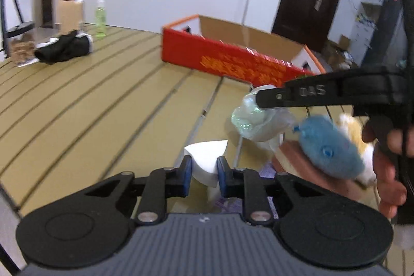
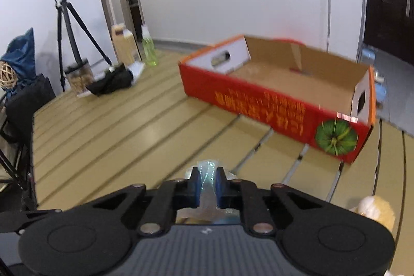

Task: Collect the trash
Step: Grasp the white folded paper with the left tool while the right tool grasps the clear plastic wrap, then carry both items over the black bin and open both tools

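My left gripper (image 1: 204, 167) is shut on a white piece of paper (image 1: 207, 159) and holds it above the tan slatted table (image 1: 90, 95). My right gripper (image 2: 207, 181) is shut on a crumpled clear plastic wrapper (image 2: 207, 172). In the left wrist view the right gripper (image 1: 261, 101) comes in from the right with the wrapper (image 1: 256, 120) hanging from its tips. An open red cardboard box (image 2: 258, 100) stands on the table ahead; it also shows in the left wrist view (image 1: 233, 58). Its inside looks almost bare.
A blue plush toy (image 1: 328, 146), a cream plush (image 1: 357, 131) and a pink block (image 1: 297, 157) lie at the right. Black cloth (image 1: 64, 48), a green bottle (image 1: 100, 17) and a carton (image 1: 69, 7) sit at the far left. A tripod (image 2: 69, 25) stands beyond the table.
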A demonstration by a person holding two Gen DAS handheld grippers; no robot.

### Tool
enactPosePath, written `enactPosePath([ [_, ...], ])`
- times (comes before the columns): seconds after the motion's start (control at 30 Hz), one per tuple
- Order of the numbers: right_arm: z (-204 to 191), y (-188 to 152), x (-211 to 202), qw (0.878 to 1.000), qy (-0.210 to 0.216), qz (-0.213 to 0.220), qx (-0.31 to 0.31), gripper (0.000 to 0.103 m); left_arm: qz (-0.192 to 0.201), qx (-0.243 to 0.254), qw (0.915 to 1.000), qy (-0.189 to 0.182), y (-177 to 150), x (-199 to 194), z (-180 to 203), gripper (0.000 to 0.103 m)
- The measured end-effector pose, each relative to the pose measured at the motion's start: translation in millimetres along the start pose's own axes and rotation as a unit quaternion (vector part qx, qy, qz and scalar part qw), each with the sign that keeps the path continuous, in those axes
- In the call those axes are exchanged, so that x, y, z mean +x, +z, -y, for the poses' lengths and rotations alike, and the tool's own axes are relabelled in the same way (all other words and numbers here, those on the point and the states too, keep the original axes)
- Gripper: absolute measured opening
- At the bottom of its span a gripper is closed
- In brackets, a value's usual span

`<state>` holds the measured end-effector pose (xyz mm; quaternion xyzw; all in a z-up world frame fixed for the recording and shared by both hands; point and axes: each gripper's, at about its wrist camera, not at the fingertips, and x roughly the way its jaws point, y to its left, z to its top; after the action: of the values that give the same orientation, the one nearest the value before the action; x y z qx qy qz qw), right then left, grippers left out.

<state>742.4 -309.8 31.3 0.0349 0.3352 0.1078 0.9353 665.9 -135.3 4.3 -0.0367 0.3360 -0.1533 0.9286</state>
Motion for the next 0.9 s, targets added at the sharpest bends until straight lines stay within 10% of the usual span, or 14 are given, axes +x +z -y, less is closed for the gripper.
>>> enactPosePath([
  [0.57, -193.5, -44.3, -108.4, 0.985, 0.146, 0.025, -0.085, 0.011, 0.086, -0.013, 0.9896, 0.114, -37.6, -222.0, -106.9, 0.022],
  [0.9, -246.9, -203.1, -110.9, 0.973, 0.178, -0.047, -0.141, 0.011, -0.044, -0.109, 0.9867, 0.111, -188.3, -211.2, -158.9, 0.022],
])
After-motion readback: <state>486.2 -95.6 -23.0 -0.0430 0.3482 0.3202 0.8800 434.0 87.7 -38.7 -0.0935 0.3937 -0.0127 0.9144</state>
